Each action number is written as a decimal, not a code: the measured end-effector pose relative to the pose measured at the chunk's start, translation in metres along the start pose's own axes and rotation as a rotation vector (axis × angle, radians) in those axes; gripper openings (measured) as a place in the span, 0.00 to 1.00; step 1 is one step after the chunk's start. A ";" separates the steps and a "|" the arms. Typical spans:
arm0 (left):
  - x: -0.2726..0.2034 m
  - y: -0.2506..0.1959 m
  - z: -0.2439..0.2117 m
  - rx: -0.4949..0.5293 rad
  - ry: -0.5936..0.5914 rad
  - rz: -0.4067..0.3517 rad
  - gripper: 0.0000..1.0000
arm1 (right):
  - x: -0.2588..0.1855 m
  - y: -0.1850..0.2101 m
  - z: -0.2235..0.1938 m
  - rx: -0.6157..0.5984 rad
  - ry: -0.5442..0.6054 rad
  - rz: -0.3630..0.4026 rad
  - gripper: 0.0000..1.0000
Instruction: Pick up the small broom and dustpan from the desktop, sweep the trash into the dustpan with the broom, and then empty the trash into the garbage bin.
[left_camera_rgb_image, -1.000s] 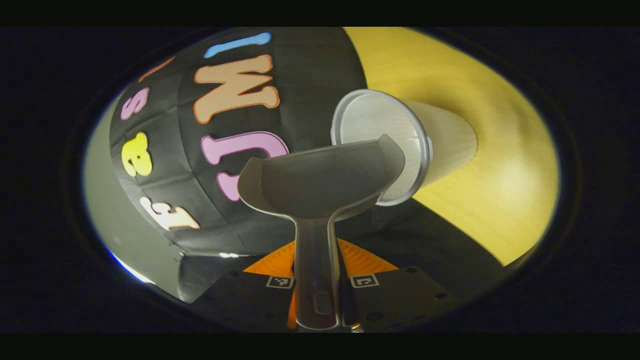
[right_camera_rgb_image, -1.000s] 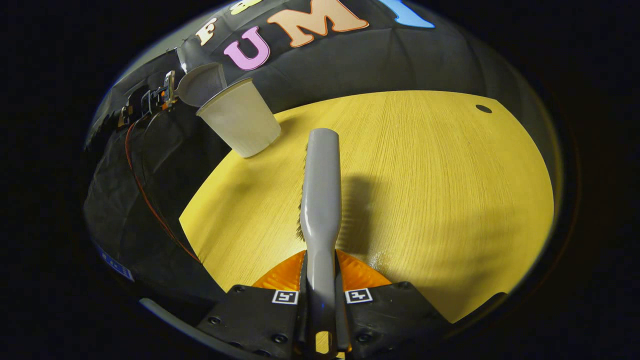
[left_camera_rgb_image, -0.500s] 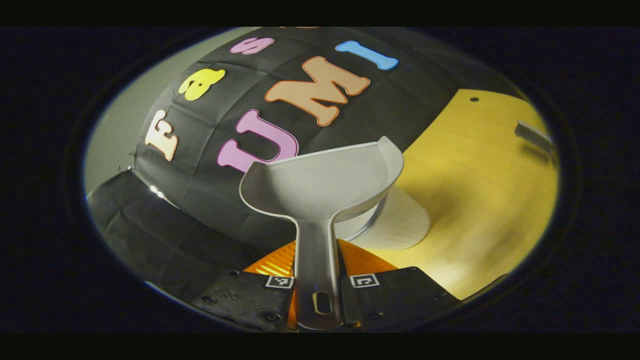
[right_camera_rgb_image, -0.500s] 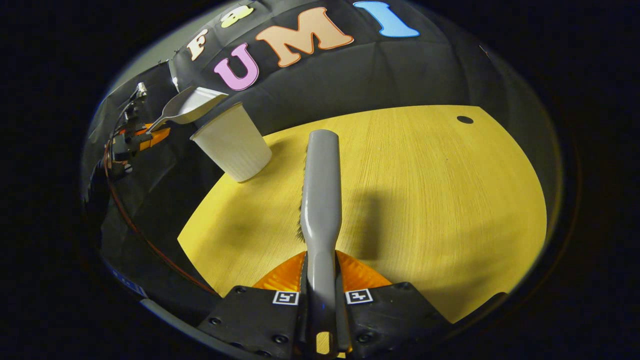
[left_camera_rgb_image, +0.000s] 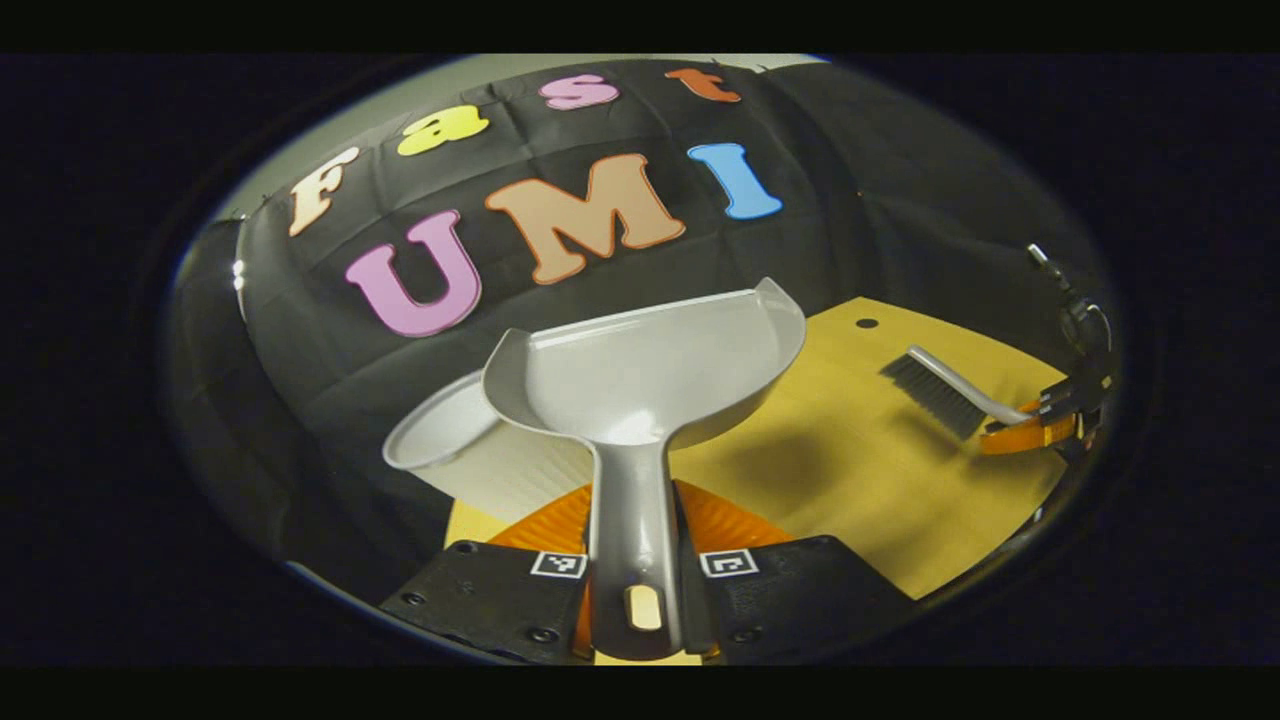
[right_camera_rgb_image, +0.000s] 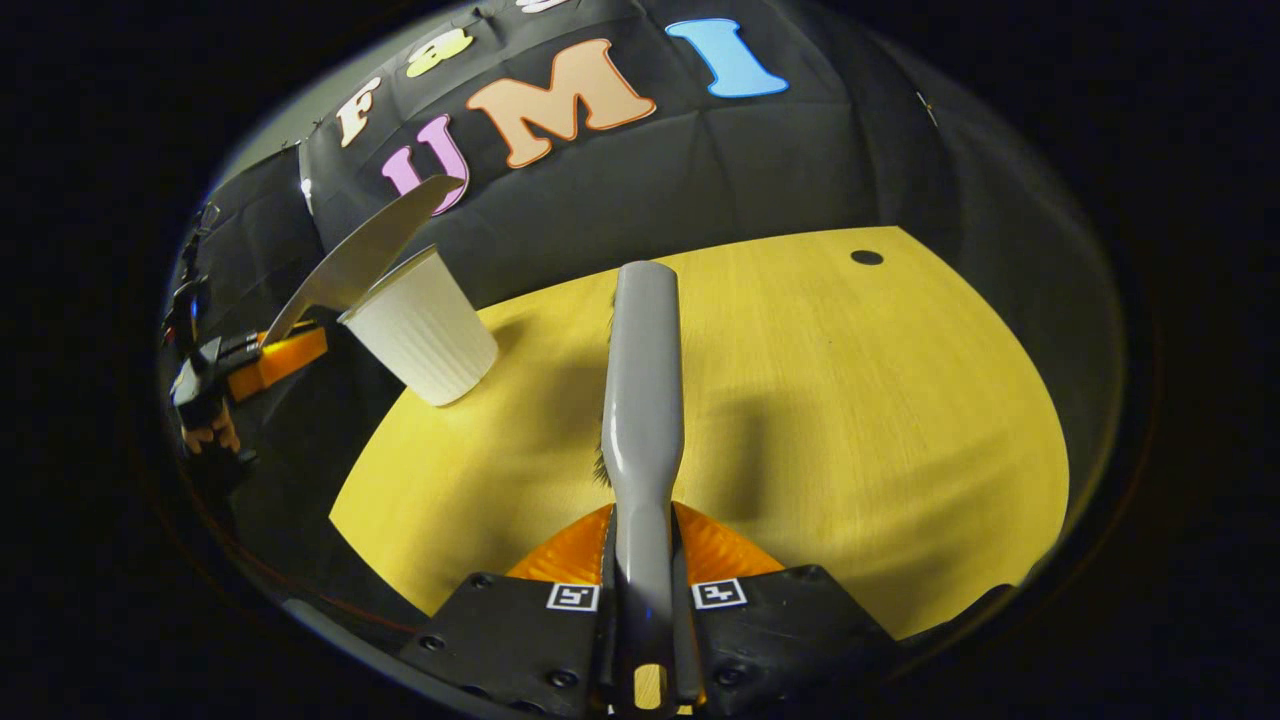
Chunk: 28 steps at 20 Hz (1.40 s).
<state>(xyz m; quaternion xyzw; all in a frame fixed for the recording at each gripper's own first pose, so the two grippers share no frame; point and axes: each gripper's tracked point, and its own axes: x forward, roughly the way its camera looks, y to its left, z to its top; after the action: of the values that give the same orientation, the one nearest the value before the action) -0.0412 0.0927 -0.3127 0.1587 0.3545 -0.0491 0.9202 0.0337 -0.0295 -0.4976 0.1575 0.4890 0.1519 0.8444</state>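
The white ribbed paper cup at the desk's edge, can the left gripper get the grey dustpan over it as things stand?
Probably yes. The left gripper holds the grey plastic dustpan directly beside the white ribbed paper cup, with nothing between them. The grey brush in the right gripper sits apart over the yellow wooden desk.

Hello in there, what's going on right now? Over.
Left gripper shut on dustpan, held above the white cup bin. Right gripper shut on broom over the desktop. No trash visible on desktop.
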 end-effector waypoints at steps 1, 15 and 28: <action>0.002 -0.011 -0.009 -0.016 0.014 -0.012 0.27 | 0.001 0.000 -0.001 -0.013 -0.001 -0.024 0.18; 0.028 -0.062 -0.160 -0.126 0.341 -0.044 0.29 | -0.015 -0.008 0.003 -0.134 0.212 -0.253 0.19; 0.030 -0.058 -0.143 -0.145 0.376 -0.010 0.31 | -0.038 0.003 0.016 -0.166 0.349 -0.321 0.23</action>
<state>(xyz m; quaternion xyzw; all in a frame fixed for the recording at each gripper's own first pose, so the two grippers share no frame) -0.1214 0.0852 -0.4474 0.0966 0.5232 0.0028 0.8467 0.0291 -0.0442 -0.4590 -0.0207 0.6320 0.0804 0.7705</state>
